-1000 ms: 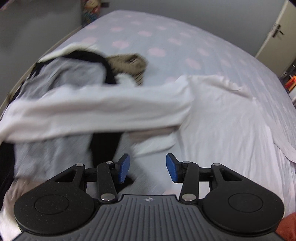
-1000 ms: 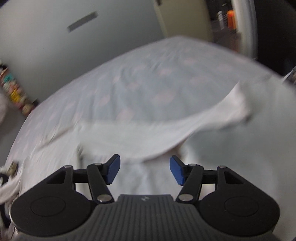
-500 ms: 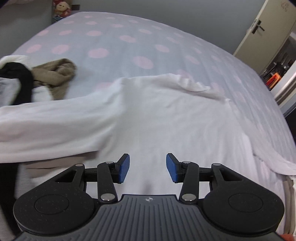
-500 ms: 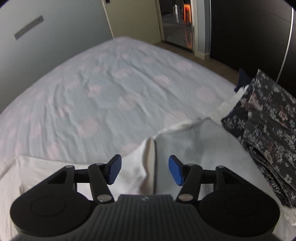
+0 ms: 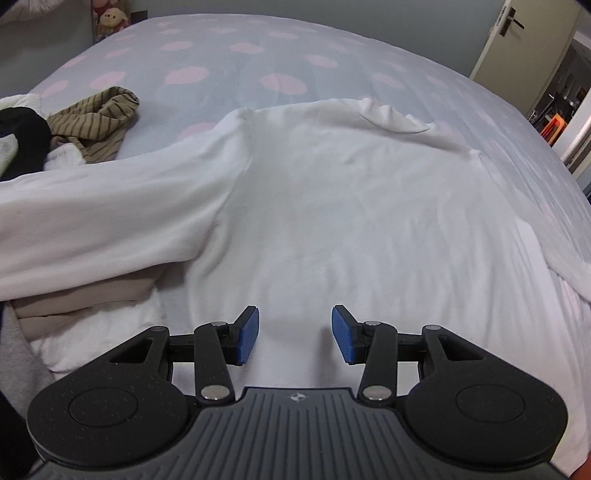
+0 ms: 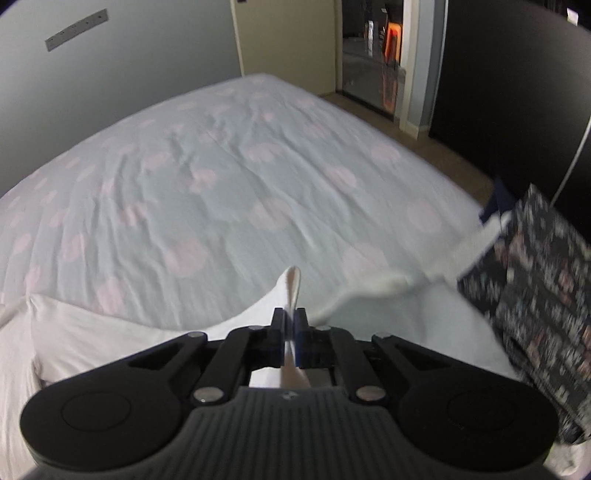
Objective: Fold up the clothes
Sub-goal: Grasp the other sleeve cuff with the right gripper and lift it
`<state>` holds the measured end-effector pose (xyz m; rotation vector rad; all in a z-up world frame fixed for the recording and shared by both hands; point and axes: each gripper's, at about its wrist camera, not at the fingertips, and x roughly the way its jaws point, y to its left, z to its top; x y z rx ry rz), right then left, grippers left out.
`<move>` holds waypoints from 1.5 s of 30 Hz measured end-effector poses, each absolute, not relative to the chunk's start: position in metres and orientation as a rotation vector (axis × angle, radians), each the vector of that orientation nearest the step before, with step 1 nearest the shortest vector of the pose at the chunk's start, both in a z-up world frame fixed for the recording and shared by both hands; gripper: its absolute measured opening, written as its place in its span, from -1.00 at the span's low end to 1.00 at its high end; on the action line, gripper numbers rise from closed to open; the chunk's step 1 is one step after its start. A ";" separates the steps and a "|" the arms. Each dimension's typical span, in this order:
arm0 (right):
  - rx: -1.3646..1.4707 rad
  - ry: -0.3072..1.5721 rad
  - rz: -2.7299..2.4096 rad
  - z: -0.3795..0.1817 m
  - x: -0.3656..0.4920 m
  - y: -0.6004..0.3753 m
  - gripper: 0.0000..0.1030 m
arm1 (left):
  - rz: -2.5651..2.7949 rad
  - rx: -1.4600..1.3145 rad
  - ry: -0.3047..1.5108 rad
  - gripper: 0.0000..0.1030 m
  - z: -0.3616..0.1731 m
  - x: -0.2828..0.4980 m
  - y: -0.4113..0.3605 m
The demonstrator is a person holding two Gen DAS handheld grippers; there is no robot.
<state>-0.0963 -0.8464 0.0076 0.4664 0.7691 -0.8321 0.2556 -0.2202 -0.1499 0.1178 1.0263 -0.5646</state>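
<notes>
Now one white shirt (image 5: 332,192): right tongs (image 6: 290,334) pinch its edge, left tongs (image 5: 294,336) gape wide.

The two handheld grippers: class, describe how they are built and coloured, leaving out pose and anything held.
Both the left gripper and the right gripper are matt black, with two round discs flanking a ribbed grey centre plate bearing a small emblem. Silver rivets pin the black linkage arms. The finger pads are blue and textured. No cables or sleeves show.

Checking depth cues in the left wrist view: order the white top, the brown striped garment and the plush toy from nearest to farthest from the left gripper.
1. white top: spread just ahead of the open left gripper.
2. brown striped garment: far left, in the clothes pile.
3. plush toy: top left, beyond the bed's far edge.
</notes>
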 end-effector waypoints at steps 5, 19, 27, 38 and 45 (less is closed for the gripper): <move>0.403 0.713 -0.793 0.067 -0.038 -0.811 -0.90 | -0.572 0.096 0.996 -0.19 -0.144 0.261 -0.205; 0.134 0.564 -0.520 0.198 0.154 -0.627 -0.90 | -0.618 -0.006 0.967 -0.20 -0.138 0.272 -0.183; 0.046 0.525 -0.341 0.230 0.237 -0.530 -0.90 | -0.606 -0.067 0.971 -0.20 -0.137 0.284 -0.168; 0.023 0.640 -0.101 0.167 0.296 -0.437 -0.90 | -0.590 -0.130 0.970 -0.20 -0.137 0.296 -0.155; 0.042 0.674 -0.001 0.134 0.320 -0.395 -0.90 | -0.597 -0.138 0.974 -0.20 -0.139 0.299 -0.152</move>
